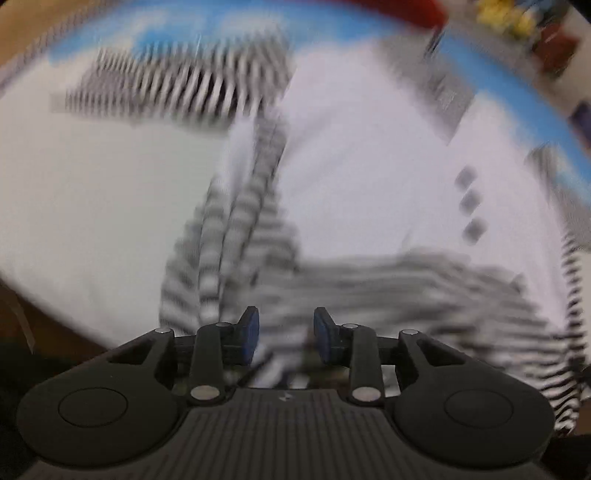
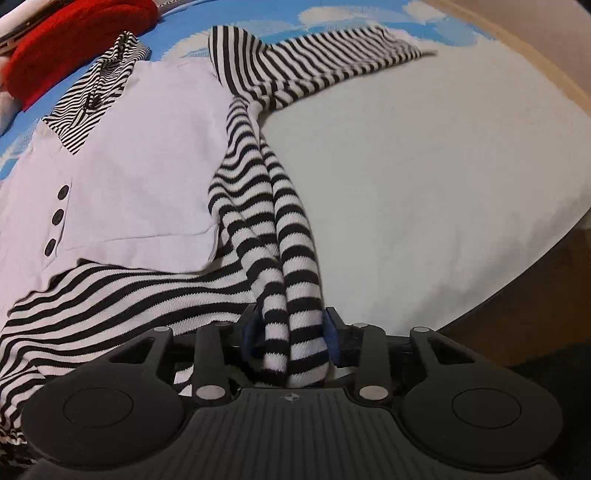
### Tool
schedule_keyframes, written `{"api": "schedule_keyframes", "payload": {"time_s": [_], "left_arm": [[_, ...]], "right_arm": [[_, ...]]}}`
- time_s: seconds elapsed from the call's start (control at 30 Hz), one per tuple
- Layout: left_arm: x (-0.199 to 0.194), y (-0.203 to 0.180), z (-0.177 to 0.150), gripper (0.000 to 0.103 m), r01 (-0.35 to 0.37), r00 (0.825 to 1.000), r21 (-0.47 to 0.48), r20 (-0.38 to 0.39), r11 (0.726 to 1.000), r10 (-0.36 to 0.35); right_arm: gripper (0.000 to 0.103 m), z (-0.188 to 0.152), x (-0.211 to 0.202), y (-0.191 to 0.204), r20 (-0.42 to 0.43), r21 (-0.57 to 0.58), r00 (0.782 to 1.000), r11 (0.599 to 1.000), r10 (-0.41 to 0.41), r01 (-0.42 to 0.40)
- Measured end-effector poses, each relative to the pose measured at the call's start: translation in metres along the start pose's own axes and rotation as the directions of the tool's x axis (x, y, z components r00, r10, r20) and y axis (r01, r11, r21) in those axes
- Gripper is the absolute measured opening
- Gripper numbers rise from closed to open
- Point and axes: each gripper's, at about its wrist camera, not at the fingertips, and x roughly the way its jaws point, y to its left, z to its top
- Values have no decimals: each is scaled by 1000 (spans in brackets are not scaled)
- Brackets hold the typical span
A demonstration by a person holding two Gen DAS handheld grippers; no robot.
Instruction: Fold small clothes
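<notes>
A small garment with a pale lilac body (image 2: 140,155) and black-and-white striped sleeves, collar and hem lies on a white and blue sheet. Three dark buttons (image 2: 56,216) run down its front. My right gripper (image 2: 290,332) is shut on a bunched fold of the striped sleeve (image 2: 291,266), which stretches away toward the far cuff (image 2: 332,55). The left wrist view is motion-blurred. My left gripper (image 1: 284,332) is open and empty, just above the striped hem (image 1: 388,291), with the lilac body (image 1: 369,166) beyond it.
A red cloth (image 2: 74,33) lies at the far left of the bed, beside the striped collar (image 2: 92,96). The bed edge and brown floor (image 2: 535,295) are at the right. Blurred red and yellow items (image 1: 517,22) sit beyond the blue sheet border.
</notes>
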Motion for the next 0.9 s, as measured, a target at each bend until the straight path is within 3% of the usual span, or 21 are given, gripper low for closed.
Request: {"api": "schedule_keyframes", "payload": {"time_s": [0.1, 0.17, 0.2, 0.3, 0.37, 0.47, 0.6, 0.7, 0.73, 0.77, 0.9], "left_arm": [[-7, -6, 1, 36, -27, 999, 7, 24, 1000, 27], [-18, -13, 1, 48, -27, 997, 43, 74, 999, 23], [-18, -16, 0, 52, -29, 996, 56, 84, 998, 24], [-16, -15, -2, 52, -11, 998, 24, 59, 1000, 9], [-29, -9, 3, 50, -41, 986, 6, 162, 999, 39], [-67, -7, 12, 50, -27, 935, 21, 354, 999, 18], [-105, -10, 27, 50, 33, 872, 31, 487, 999, -44], [-135, -21, 58, 50, 21, 797, 96, 599, 995, -74], [-144, -22, 70, 51, 14, 765, 112, 639, 994, -83], [-151, -23, 82, 55, 18, 749, 124, 655, 992, -96], [-152, -9, 146, 65, 47, 737, 117, 667, 992, -113]], "right_arm": [[40, 0, -9, -5, 36, 8, 999, 1000, 11, -11], [43, -3, 6, -6, -55, -26, 998, 1000, -8, 7], [50, -5, 11, -8, -85, -15, 996, 1000, -1, 0], [51, 1, 0, -9, -42, 18, 999, 1000, -13, 14], [51, 6, -18, -12, 50, 34, 999, 999, -13, 11], [51, 20, -55, -16, 228, 41, 974, 999, 6, -15], [52, 39, -100, -17, 416, -2, 907, 998, 58, -63], [52, 60, -128, -22, 503, -50, 855, 992, 125, -116], [52, 67, -134, -24, 529, -72, 838, 991, 135, -115], [52, 76, -139, -25, 558, -95, 818, 990, 139, -104], [52, 103, -138, -37, 645, -203, 747, 978, 164, -40]]}}
